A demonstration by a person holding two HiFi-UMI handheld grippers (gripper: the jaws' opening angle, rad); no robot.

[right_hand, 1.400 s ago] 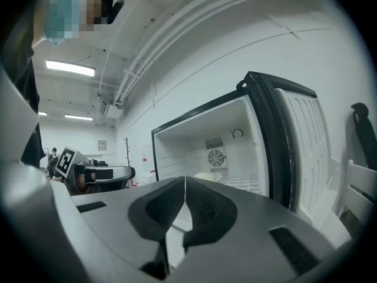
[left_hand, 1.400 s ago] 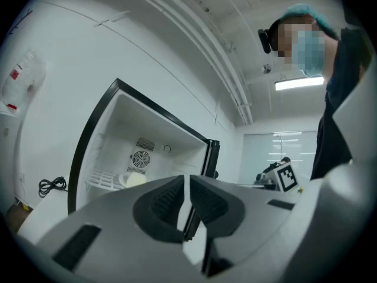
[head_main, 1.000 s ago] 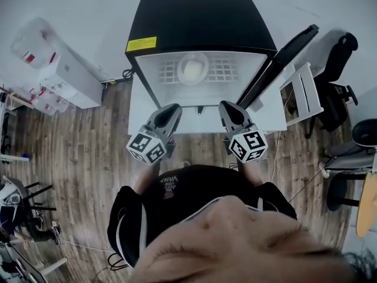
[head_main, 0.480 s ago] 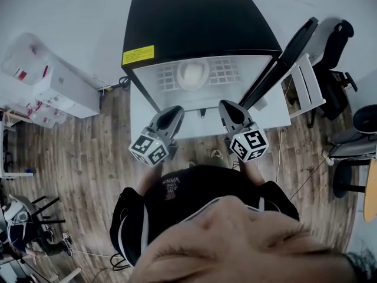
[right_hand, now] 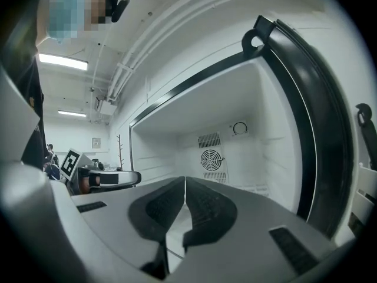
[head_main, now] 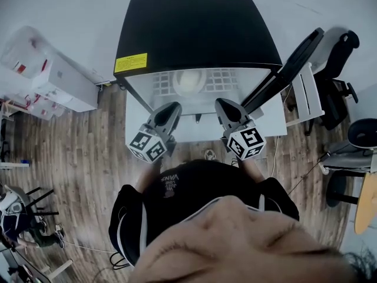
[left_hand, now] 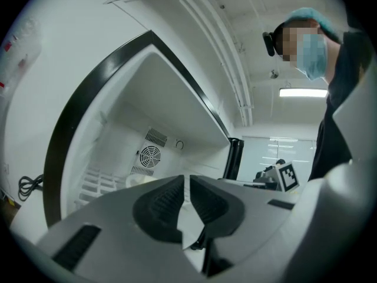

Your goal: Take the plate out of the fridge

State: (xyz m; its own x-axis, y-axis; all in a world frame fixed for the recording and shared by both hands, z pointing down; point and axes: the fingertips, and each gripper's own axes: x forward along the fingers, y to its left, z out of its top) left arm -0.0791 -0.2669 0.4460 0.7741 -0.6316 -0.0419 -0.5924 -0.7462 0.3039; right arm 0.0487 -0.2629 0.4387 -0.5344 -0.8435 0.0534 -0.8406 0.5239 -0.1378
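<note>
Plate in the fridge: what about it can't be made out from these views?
Head view: the plate is small and washed out inside the bright fridge; any contents cannot be told.
Left gripper view: only its edge shows; the left tool covers the rest.
Right gripper view: the right tool hides it entirely.

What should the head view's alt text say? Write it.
Seen from above, an open black fridge holds a white plate on its wire shelf. The left gripper and right gripper, both shut and empty, point toward it without touching.
</note>
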